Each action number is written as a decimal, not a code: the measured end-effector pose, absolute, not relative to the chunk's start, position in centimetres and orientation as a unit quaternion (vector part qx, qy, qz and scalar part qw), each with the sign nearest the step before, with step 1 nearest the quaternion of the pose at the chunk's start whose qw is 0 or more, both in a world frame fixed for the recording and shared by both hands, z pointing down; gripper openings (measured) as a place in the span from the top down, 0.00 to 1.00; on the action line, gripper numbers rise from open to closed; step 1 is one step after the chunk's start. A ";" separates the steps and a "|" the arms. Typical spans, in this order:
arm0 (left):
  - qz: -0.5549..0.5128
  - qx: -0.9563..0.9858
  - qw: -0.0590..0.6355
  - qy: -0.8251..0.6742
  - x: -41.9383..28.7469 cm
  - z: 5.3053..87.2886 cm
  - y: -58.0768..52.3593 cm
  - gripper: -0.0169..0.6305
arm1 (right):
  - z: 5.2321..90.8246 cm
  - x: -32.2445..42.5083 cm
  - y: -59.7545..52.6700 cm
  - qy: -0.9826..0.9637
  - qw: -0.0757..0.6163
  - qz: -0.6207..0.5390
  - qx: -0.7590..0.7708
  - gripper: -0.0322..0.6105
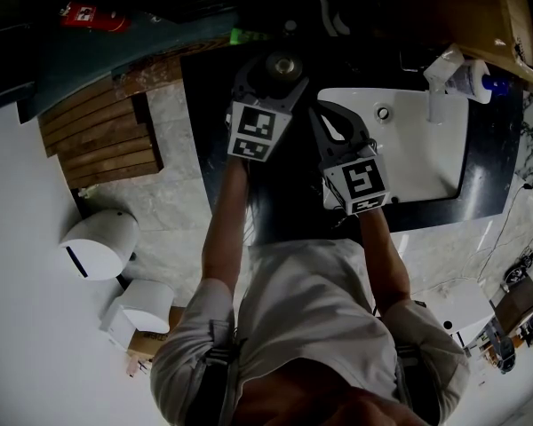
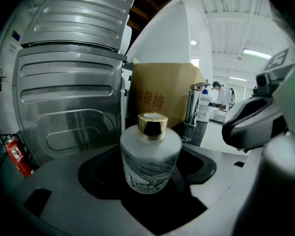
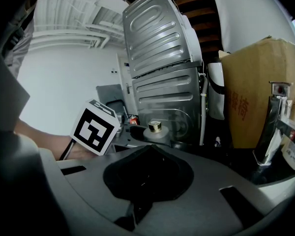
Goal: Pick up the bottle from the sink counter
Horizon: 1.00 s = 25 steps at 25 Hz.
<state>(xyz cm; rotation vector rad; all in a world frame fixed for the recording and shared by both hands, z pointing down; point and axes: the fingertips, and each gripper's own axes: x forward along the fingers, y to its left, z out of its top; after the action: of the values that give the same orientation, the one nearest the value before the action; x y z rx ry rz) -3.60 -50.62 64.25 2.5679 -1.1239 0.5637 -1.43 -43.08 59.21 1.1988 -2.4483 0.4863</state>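
Observation:
A squat frosted bottle (image 2: 150, 159) with a gold cap stands upright on the dark sink counter (image 1: 211, 96). In the head view the bottle (image 1: 282, 65) shows just past the left gripper's marker cube. My left gripper (image 2: 148, 193) is open, its jaws wide on either side of the bottle with dark gaps between pads and glass. My right gripper (image 1: 327, 118) hovers to the right of it, over the counter's edge by the basin. In the right gripper view its black pads (image 3: 150, 156) meet with nothing in them, and the bottle (image 3: 156, 131) stands beyond, to the left.
A white basin (image 1: 426, 153) lies to the right, with a chrome faucet (image 3: 270, 127) and a white pump dispenser (image 1: 457, 76) behind it. A cardboard box (image 2: 164, 95) and a ribbed metal cabinet (image 2: 69, 82) stand behind the bottle. A red fire extinguisher (image 2: 17, 156) is at far left.

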 end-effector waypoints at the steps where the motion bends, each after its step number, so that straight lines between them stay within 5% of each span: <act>1: 0.195 0.889 0.139 -0.389 -3.6 64.3 -50.6 0.50 | 59.3 -1.4 -43.0 -0.869 0.186 0.173 0.425 0.95; 25: 0.197 0.887 0.127 -0.398 -3.8 64.2 -50.3 0.48 | 58.4 -1.1 -41.9 -0.864 0.181 0.169 0.438 0.95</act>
<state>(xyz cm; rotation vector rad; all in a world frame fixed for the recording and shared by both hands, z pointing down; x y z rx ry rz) -3.77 -50.28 64.18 2.5804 -1.1585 0.5727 -1.13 -41.92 58.42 1.2383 -2.4398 0.4770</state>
